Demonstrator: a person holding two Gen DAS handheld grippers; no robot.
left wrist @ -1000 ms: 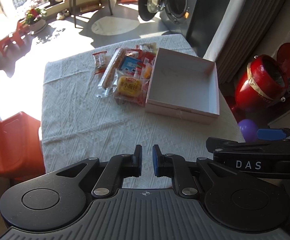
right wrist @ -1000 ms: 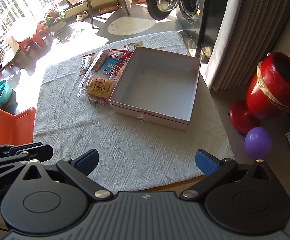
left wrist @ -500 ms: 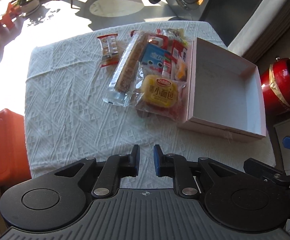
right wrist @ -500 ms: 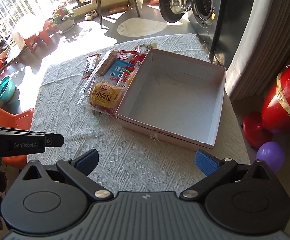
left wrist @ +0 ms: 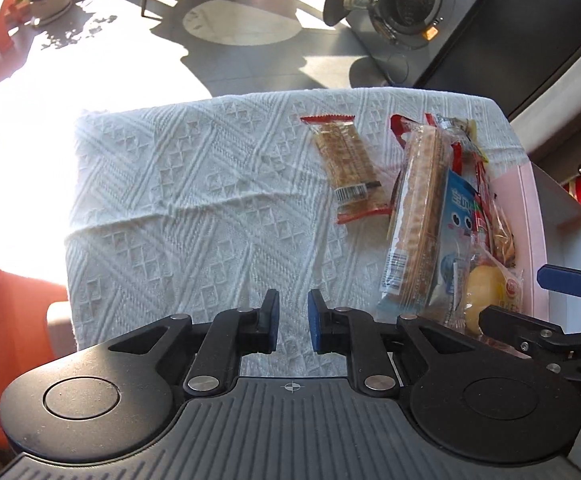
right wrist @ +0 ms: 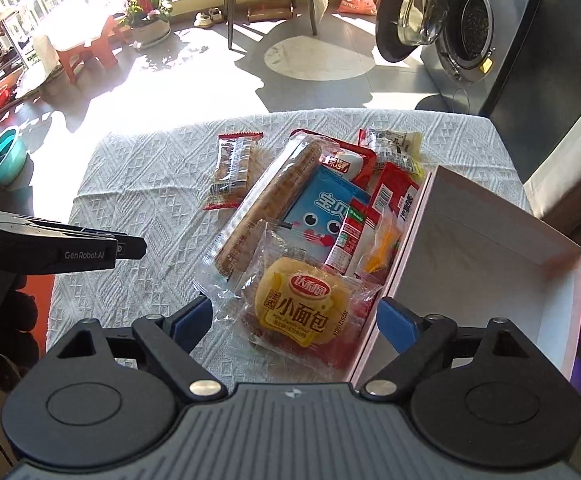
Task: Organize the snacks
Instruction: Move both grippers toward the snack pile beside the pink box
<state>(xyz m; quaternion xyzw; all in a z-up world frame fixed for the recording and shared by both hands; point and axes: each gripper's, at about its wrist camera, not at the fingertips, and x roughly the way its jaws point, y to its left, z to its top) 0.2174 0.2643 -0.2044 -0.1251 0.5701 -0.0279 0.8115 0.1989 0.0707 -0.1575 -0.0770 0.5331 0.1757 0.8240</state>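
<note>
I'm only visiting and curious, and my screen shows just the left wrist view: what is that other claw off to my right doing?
Observer: The right claw is closing, with the yellow bun packet between its fingers, though they are not pressing on it yet.
Operator: Is anything in the pink box? I only see its edge.
Observer: No. The box shows a bare white bottom.
Operator: Anything on the floor that I miss?
Observer: A teal bowl, left of the table.
</note>
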